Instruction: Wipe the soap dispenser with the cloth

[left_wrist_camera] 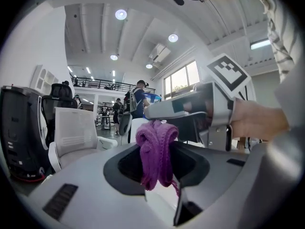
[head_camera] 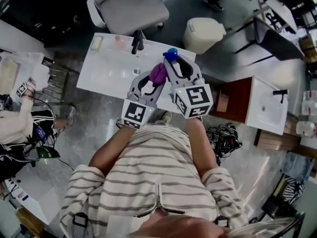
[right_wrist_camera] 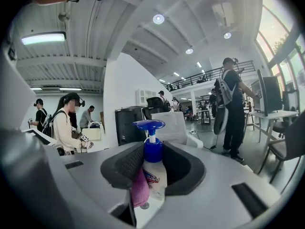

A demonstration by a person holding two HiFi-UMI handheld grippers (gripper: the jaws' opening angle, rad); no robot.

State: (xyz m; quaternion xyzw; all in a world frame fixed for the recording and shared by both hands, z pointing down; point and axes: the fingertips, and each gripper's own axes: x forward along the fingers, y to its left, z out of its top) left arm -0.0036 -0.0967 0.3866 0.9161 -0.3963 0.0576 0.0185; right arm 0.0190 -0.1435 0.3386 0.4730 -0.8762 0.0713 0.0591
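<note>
Tabletop (head_camera: 106, 71), white and rectangular, lies under both tools.

The right gripper (right_wrist_camera: 153, 159) (grey, two-jaw) is clenched on the soap dispenser (right_wrist_camera: 156, 175), a white plastic bottle with a blue pump head. The bottle stands upright between the jaws, over the table's right end.

The left gripper (left_wrist_camera: 153, 159) (grey, two-jaw) is clamped on the purple knitted cloth (left_wrist_camera: 155, 147), which hangs bunched from the jaws. In the right gripper view the cloth's edge lies against the bottle's left side, low down.

Risks, judged:
- The bottle is pinched at the body only, so a sideways push from the wipe may twist it or slip it out of the jaws.
- Pressure near the pump head could squirt soap.
- Loose threads may snag on a jaw.
- The bunched cloth covers little surface, so patches may be missed.

Count: one tabletop, two grippers, one dispenser, one cloth.
</note>
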